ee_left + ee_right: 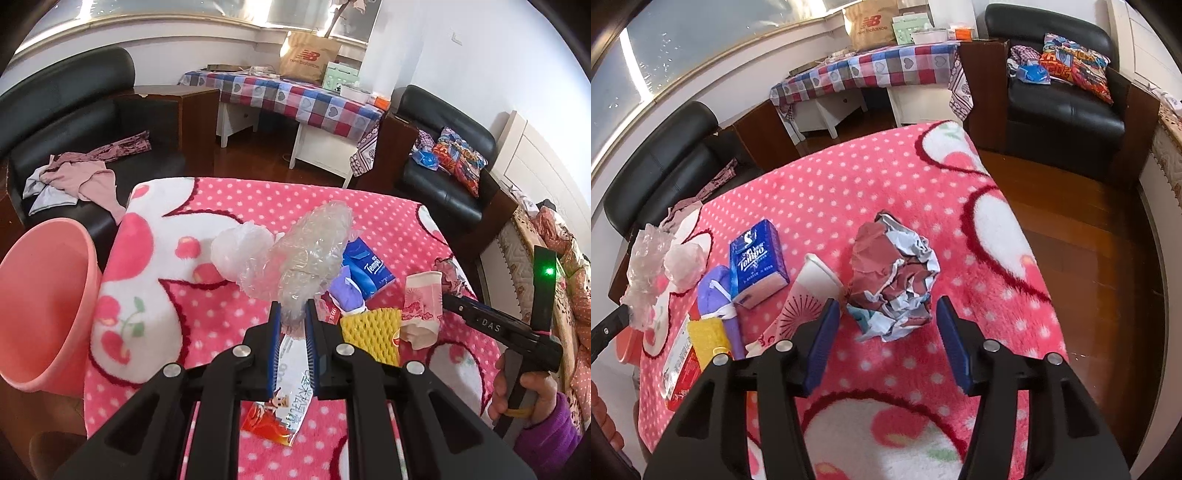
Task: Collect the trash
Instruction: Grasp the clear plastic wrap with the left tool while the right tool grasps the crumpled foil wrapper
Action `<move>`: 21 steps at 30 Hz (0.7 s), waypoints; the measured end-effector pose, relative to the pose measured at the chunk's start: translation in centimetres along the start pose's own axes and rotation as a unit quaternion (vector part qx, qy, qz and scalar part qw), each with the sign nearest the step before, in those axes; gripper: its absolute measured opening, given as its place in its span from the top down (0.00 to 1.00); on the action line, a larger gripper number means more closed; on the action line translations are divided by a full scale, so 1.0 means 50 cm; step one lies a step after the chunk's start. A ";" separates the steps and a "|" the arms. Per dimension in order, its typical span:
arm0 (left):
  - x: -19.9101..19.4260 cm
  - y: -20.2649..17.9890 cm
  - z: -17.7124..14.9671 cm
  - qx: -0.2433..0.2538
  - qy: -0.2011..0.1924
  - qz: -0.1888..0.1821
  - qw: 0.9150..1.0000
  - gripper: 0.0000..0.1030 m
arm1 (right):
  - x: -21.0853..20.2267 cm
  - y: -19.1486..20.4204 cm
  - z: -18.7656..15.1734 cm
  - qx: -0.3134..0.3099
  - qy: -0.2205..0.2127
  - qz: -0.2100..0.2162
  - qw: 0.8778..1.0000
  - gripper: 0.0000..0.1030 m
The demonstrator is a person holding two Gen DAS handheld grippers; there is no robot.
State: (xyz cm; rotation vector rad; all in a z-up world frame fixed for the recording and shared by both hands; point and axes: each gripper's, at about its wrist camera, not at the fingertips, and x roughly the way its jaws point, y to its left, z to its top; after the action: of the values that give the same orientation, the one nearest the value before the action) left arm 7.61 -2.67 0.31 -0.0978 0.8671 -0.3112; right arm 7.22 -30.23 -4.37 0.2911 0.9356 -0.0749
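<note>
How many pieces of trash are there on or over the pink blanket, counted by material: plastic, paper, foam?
Plastic: 5 - clear film in the left gripper, white bag, purple bag, tissue pack, printed wrapper
Paper: 2 - cup, crumpled ball
Foam: 1 - yellow net
Total: 8

Pretty clearly someone's living room I'm working in: black leather armchairs (447, 147) with clothes (79, 175) dumped on one, a side table under a checked heart tablecloth (295, 98), wood floor (1089, 229), and a fuzzy pink polka-dot blanket (849, 177) over the bench.
</note>
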 end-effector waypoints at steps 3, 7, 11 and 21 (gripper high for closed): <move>-0.004 0.001 -0.001 -0.001 0.000 0.000 1.000 0.89 | 0.003 -0.001 0.001 -0.004 -0.002 -0.002 1.000 0.56; -0.005 0.003 -0.001 -0.001 -0.001 0.001 1.000 0.89 | -0.001 -0.001 -0.003 -0.008 -0.003 -0.001 1.000 0.64; -0.019 0.007 -0.005 -0.004 -0.005 0.000 1.000 0.89 | -0.018 -0.001 -0.008 -0.012 -0.008 -0.003 1.000 0.67; -0.058 0.006 -0.014 0.002 -0.028 0.007 1.000 0.89 | -0.085 0.005 -0.018 -0.015 -0.035 -0.004 0.999 0.68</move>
State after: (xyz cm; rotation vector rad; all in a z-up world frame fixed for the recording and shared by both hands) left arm 5.37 -1.47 1.94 -0.0966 0.8110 -0.2952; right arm 4.06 -30.01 -1.41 0.2566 0.8674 -0.0778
